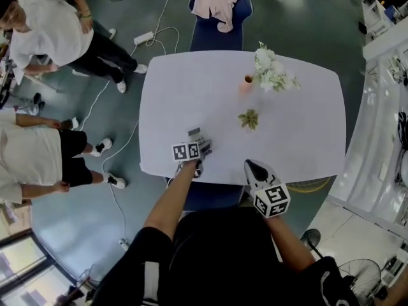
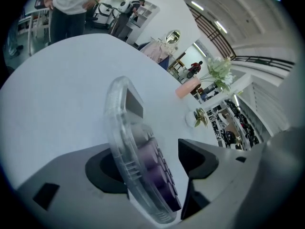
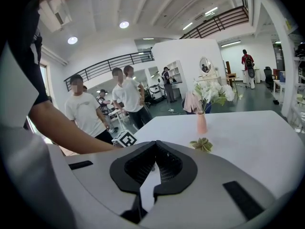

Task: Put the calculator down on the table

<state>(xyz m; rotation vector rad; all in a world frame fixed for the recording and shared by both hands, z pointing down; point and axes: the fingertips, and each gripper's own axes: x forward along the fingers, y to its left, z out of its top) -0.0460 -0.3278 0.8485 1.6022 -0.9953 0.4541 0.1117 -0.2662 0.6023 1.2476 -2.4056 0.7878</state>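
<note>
The calculator (image 2: 138, 151) has a clear plastic case and purple keys. It stands on its edge between the jaws of my left gripper (image 2: 150, 162), leaning against the left pad (image 2: 102, 168), with a gap to the right pad (image 2: 198, 159). The left gripper is open. In the head view it (image 1: 199, 146) sits low over the white table (image 1: 299, 139) near the front edge, with the calculator (image 1: 195, 133) at its tip. My right gripper (image 1: 254, 166) hangs at the table's front edge, shut with nothing in it (image 3: 155, 144).
A pink vase (image 1: 246, 85) with white flowers (image 1: 271, 69) and a small green plant (image 1: 248, 118) stand mid-table. A blue chair with a pink cloth (image 1: 217, 5) is behind the table. People (image 1: 51, 30) stand at the left, and cables lie on the floor.
</note>
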